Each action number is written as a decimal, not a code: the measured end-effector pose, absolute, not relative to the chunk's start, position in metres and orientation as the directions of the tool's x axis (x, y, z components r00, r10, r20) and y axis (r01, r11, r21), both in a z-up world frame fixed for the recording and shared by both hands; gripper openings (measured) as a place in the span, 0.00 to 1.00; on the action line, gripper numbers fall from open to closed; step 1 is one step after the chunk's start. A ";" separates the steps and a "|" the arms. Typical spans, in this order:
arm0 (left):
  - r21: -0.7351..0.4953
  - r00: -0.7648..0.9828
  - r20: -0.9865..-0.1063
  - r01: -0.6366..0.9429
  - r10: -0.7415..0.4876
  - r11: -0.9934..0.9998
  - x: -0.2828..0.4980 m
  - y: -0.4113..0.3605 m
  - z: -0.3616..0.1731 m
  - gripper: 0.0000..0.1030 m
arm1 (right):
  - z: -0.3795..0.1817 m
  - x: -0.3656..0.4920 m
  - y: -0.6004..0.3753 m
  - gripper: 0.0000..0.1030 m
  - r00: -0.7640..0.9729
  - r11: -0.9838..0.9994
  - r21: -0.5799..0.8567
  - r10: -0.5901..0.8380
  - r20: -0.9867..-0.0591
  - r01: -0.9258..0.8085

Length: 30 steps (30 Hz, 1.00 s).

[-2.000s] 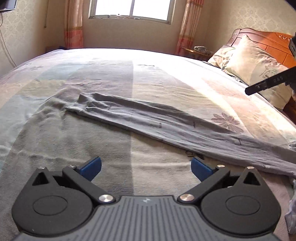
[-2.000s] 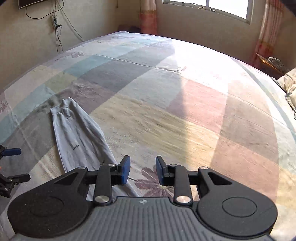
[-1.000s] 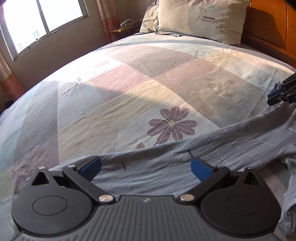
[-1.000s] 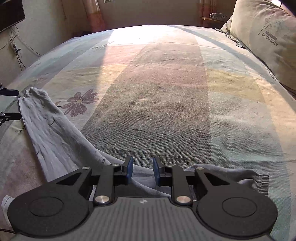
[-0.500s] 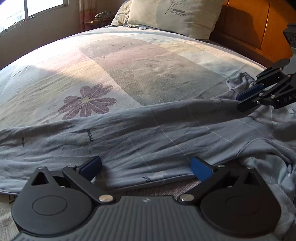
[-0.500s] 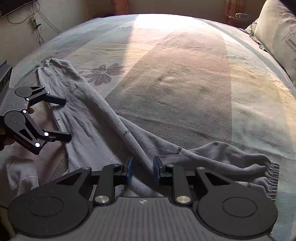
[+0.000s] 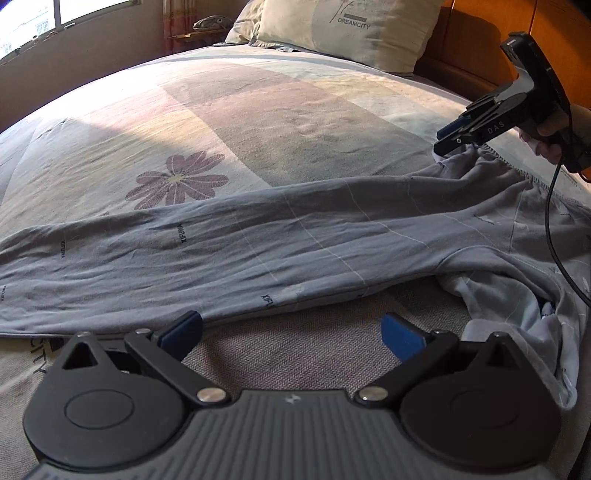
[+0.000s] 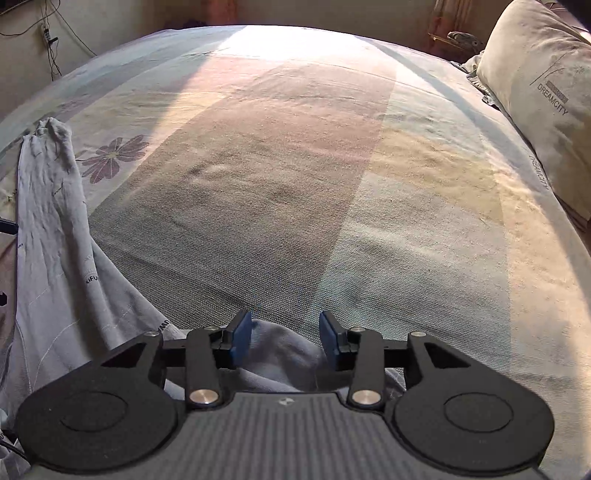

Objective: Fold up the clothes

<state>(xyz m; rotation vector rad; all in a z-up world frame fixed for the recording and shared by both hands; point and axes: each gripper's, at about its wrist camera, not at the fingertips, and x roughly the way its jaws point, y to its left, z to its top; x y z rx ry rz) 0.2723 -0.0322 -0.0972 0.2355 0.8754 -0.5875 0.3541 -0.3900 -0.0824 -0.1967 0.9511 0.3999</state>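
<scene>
Grey trousers [image 7: 258, 251] with small dark lettering lie stretched across the bed, crumpled at the right. My left gripper [image 7: 291, 330] is open wide just short of their near edge, with only bedsheet between its fingers. My right gripper [image 7: 458, 134], held in a hand [image 7: 546, 146], hovers at the elastic edge of the trousers' far right end. In the right wrist view that gripper [image 8: 286, 339] has its jaws opening, and a hump of the grey trousers [image 8: 280, 350] sits between the pads. One leg [image 8: 48, 221] runs away to the left.
The bed's patchwork sheet [image 7: 258, 122] with a purple flower print [image 7: 177, 182] spreads beyond the trousers. A "DREAMCITY" pillow [image 7: 351, 33] and a wooden headboard [image 7: 476, 48] stand at the far end. A black cable [image 7: 554, 236] hangs from the right gripper.
My left gripper has sunk closer to the trousers' near edge. The right gripper's jaws have widened and it has moved over the trousers' end, so cloth now sits between its pads.
</scene>
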 end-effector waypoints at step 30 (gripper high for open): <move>-0.038 0.481 -0.841 0.406 -0.248 0.913 0.250 -0.101 -0.102 0.99 | -0.126 0.446 -0.468 0.32 -0.182 0.478 0.683 0.731 -0.658 -0.553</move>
